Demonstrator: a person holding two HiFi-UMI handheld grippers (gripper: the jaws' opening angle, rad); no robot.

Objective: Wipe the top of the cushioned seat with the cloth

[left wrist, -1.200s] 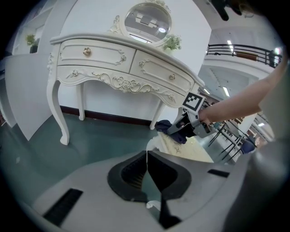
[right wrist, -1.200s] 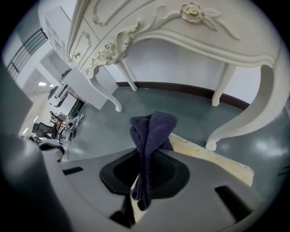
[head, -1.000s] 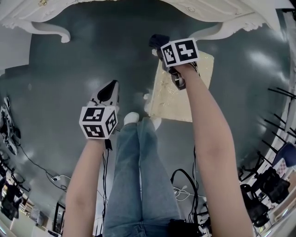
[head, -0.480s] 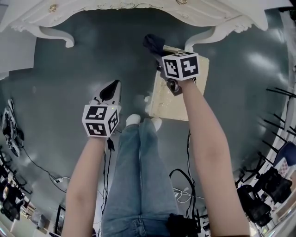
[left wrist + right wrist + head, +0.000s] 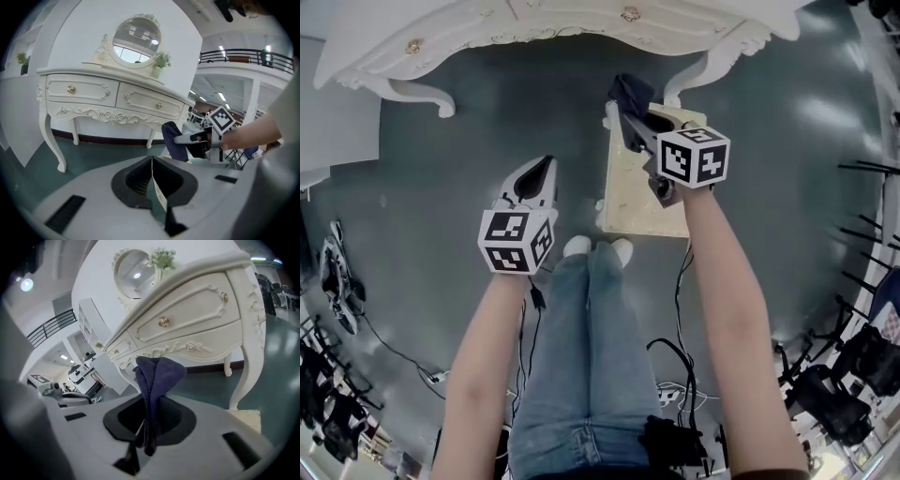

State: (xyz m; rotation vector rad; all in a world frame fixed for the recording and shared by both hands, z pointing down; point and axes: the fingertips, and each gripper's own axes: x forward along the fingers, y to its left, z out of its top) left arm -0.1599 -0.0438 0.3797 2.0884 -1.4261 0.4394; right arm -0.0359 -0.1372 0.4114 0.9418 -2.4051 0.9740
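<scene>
A cream cushioned seat (image 5: 637,199) stands on the dark floor before the dresser; its corner (image 5: 249,420) also shows in the right gripper view. My right gripper (image 5: 632,124) hangs over the seat's far left end, shut on a dark blue cloth (image 5: 628,92). The cloth (image 5: 157,376) stands bunched up out of the closed jaws (image 5: 147,427). My left gripper (image 5: 538,171) is held over bare floor to the left of the seat, shut (image 5: 152,174) with nothing in it. From the left gripper view, the right gripper (image 5: 185,139) and the cloth (image 5: 171,140) appear to the right.
A white carved dresser (image 5: 534,28) with curved legs and a round mirror (image 5: 137,37) stands just beyond the seat. The person's legs (image 5: 586,356) and white shoes (image 5: 577,246) are close to the seat's near edge. Cables (image 5: 675,366) and equipment lie behind.
The head view has tilted up, so more of the dresser shows. The right gripper, still holding the cloth, stays over the seat's far left end. The left gripper has risen slightly.
</scene>
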